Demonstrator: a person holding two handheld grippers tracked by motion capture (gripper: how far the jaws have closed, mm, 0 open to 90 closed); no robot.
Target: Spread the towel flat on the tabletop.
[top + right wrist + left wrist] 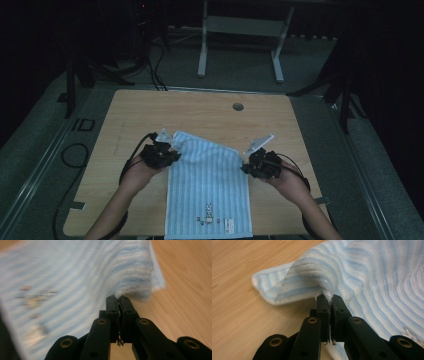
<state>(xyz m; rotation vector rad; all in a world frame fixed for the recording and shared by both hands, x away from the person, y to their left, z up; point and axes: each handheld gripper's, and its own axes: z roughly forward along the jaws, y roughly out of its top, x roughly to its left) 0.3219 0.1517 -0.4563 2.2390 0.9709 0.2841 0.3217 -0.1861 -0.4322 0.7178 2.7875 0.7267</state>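
Pretty dark room, grey carpeted floor (310, 55) all around, and a light wooden table (200, 112) sitting in the middle of it. Past the far edge there's a white metal frame (240, 30) standing on the floor, and some black cables (155, 70) snake along the carpet toward the table's left far corner. The table has a small round cable hole (238, 106) near the far edge; no bins or trays on the tabletop.

Main thing on the table is a blue-and-white striped towel (210, 185), lying lengthwise with its near end at the person's edge. There's a little printed figure (210, 214) close to that near end.

The far end of the towel is lifted off the wood. The left gripper (170, 150) has its jaws clamped tight on the far-left corner; in the left gripper view (331, 298) the terry is bunched right between the pads. The right gripper (246, 167) is pinched closed on the far-right corner (119, 298) the same way. Cloth stretches between them, nothing in between blocking.
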